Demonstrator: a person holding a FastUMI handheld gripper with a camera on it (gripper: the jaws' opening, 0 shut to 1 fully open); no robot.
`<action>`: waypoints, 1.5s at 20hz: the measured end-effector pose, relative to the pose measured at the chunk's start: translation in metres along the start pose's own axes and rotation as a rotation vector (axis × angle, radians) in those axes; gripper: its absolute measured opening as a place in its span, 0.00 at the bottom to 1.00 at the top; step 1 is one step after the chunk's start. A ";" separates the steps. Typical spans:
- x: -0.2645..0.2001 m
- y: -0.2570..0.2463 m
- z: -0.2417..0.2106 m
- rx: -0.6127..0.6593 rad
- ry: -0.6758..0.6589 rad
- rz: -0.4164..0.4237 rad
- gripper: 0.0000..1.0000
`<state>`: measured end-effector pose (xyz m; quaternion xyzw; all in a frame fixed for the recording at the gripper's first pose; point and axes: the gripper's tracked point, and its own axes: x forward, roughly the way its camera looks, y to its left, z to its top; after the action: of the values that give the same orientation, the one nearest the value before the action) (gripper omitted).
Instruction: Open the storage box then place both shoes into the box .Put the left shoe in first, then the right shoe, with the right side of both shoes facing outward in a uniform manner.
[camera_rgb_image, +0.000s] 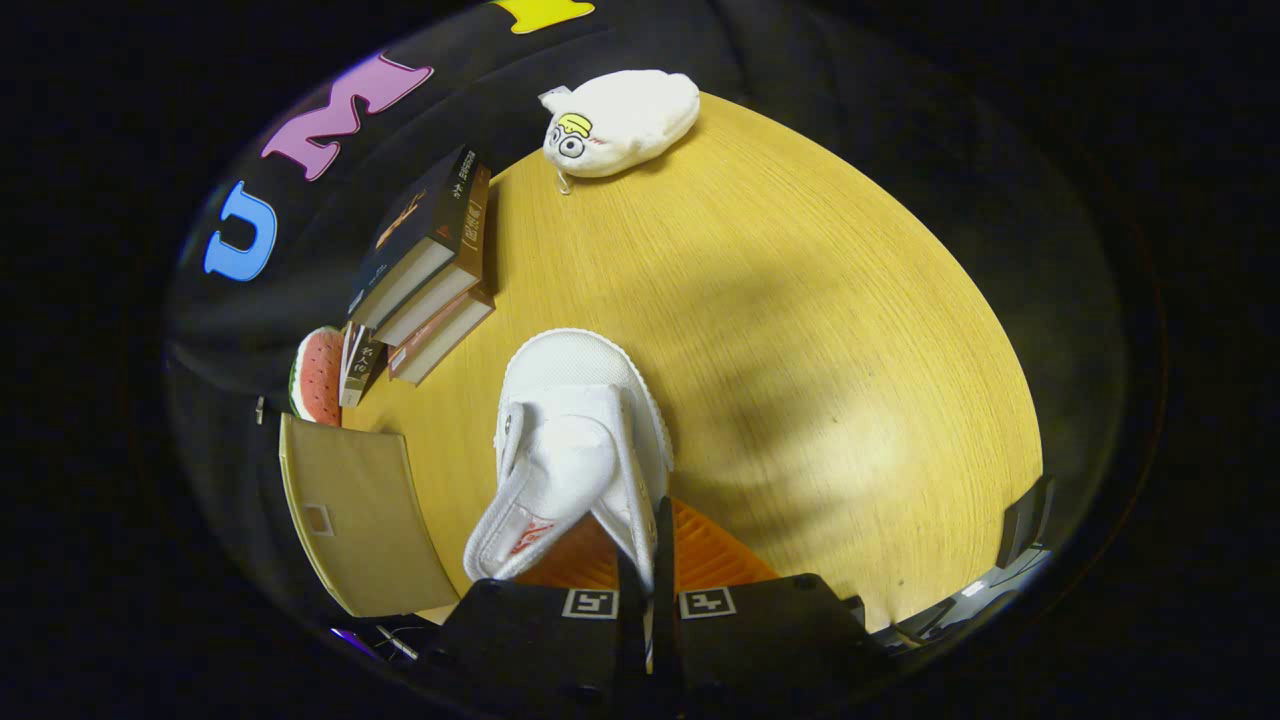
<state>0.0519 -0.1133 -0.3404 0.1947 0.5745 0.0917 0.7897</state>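
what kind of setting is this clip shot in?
Looks like a staged booth with household props, not a lived-in room: a round wooden table against black cloth, a stack of books, a white plush toy. The gripper is shut on a white shoe.

We see no text that can be read with certainty. The books (430, 270) stacked on the desk (800, 350) carry printed characters on their spines and covers, too small and blurred for us to make out. The white shoe (575, 450) has a red mark on its tongue, also illegible. Each of the fingers (590, 603) bears a square black-and-white marker, no lettering.
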 end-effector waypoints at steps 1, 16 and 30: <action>-0.006 0.008 -0.001 0.002 -0.005 0.005 0.07; -0.098 0.237 -0.025 -0.022 -0.122 0.205 0.07; -0.053 0.352 -0.091 -0.104 -0.089 0.176 0.08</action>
<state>-0.0236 0.2048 -0.1726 0.2073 0.5141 0.1818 0.8122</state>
